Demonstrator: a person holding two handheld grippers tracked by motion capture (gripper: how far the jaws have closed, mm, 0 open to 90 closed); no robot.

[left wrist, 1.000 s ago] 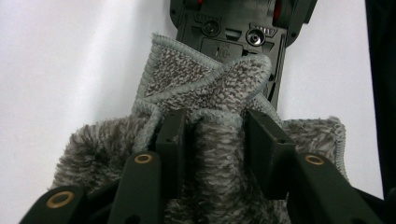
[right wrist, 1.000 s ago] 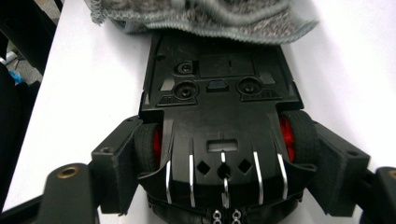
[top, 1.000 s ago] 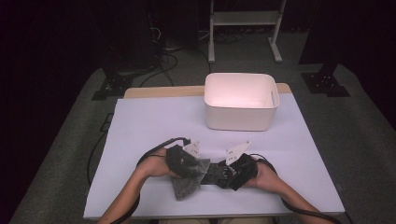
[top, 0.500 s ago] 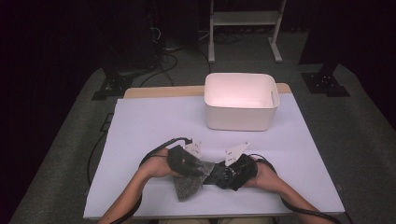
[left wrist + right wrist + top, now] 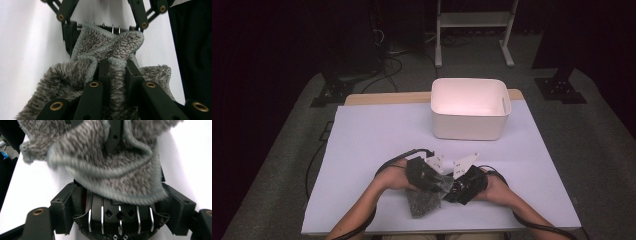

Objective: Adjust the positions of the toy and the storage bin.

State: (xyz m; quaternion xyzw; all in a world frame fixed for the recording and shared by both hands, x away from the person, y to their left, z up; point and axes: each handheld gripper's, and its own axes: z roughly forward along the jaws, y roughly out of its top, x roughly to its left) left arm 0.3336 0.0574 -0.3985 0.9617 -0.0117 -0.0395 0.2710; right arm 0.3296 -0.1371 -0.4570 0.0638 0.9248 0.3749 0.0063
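A grey fluffy cloth [image 5: 424, 200] lies bunched near the table's front edge, between both hands. My left gripper [image 5: 439, 181] comes in from the left and is shut on a raised fold of it; in the left gripper view the fold [image 5: 117, 65] stands pinched between the two black jaws. My right gripper [image 5: 450, 187] faces it from the right, tip to tip. Its jaws stand wide apart, and a hemmed corner of the cloth [image 5: 112, 177] hangs over the gap between them. In the left gripper view that corner [image 5: 110, 42] spreads between the right gripper's open jaws.
A white rectangular bin [image 5: 469, 107] stands at the back right of the white-covered table [image 5: 377, 135]. Cables trail from both grippers along the forearms. Dark floor with stands and cables surrounds the table.
The two grippers have drawn slightly closer together over the cloth. The cloth has stayed in the left gripper's hold.
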